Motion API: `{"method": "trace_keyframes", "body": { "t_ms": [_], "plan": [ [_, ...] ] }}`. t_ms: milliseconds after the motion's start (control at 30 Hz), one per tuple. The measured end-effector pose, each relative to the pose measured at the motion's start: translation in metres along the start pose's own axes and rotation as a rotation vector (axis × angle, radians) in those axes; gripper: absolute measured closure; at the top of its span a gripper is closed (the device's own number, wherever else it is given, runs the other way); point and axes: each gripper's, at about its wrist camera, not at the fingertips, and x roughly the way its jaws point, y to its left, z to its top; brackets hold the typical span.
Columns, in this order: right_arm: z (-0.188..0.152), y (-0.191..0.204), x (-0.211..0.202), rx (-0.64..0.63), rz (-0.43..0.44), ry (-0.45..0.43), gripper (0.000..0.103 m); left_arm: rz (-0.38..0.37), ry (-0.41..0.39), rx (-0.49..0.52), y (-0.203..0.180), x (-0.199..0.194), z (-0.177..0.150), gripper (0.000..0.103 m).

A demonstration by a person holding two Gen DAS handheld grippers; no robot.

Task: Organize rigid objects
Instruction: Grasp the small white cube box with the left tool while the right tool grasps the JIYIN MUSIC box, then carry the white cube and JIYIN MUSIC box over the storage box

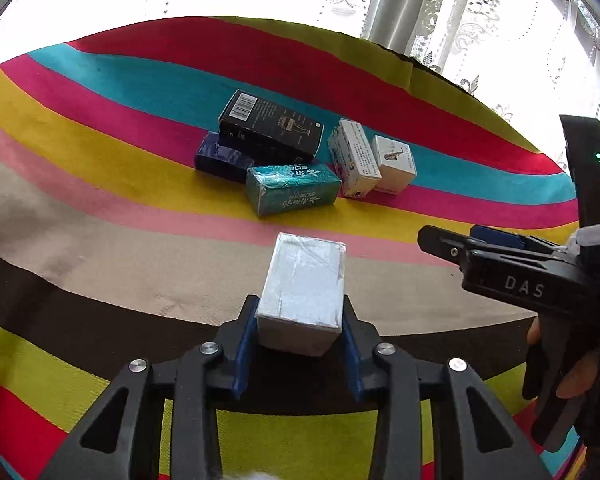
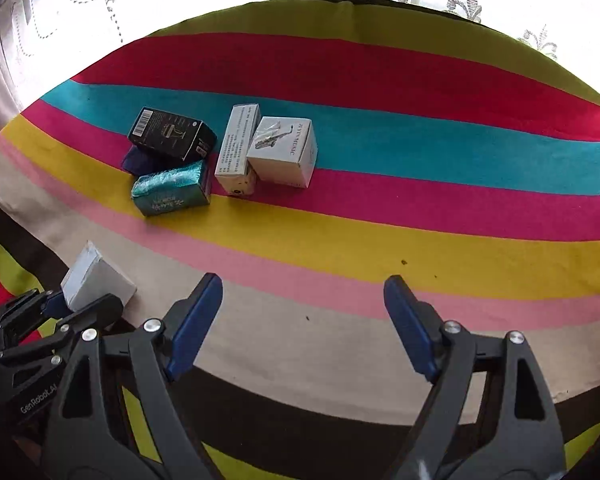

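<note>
The left gripper (image 1: 300, 334) is clamped on the near end of a silver-grey box (image 1: 302, 288), its blue pads (image 1: 247, 344) pressing both long sides, with the box's far end reaching out over the beige and brown bands of the striped tablecloth (image 1: 100, 184). The gripper angles steeply down toward the cloth; whether the box rests on the fabric or hangs just above it cannot be told. To its right, the right gripper (image 2: 302, 320) stands with its jaws wide apart and nothing between them, also tilted downward over bare cloth, a gloved hand (image 1: 560, 368) on its handle.

Farther out, near the middle of the table, five boxes sit gathered in a loose cluster: a black box (image 1: 272, 126) lying tilted on a dark blue box (image 1: 220, 160), a teal packet (image 1: 294, 188) touching them in front, and just beside these a tall white box (image 1: 352, 158) against a white cube box (image 1: 394, 164).

The sorting appears well advanced, with this silver-grey box seemingly the last one apart from the group and left to be set down beside it.
</note>
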Motion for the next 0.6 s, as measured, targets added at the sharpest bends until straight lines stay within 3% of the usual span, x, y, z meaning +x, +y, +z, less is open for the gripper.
{"method": "trace_keyframes", "body": {
  "t_ms": [100, 200, 333, 400, 600],
  "plan": [
    [0.022, 0.015, 0.023, -0.123, -0.082, -0.013, 0.018, -0.050, -0.002, -0.087, 0.016, -0.001, -0.001, 0.065],
    [0.044, 0.021, 0.045, -0.212, -0.137, -0.012, 0.018, -0.071, -0.004, -0.112, 0.020, 0.003, 0.003, 0.064],
    [0.063, 0.024, 0.067, -0.275, -0.097, -0.006, 0.029, -0.084, -0.004, -0.126, 0.021, 0.007, 0.005, 0.064],
    [0.065, 0.025, 0.074, -0.288, -0.078, 0.004, 0.046, -0.089, -0.004, -0.130, 0.021, 0.008, 0.005, 0.064],
    [0.034, 0.023, 0.033, -0.189, -0.013, -0.009, 0.046, -0.089, -0.004, -0.133, 0.020, 0.009, 0.006, 0.064]
  ]
}}
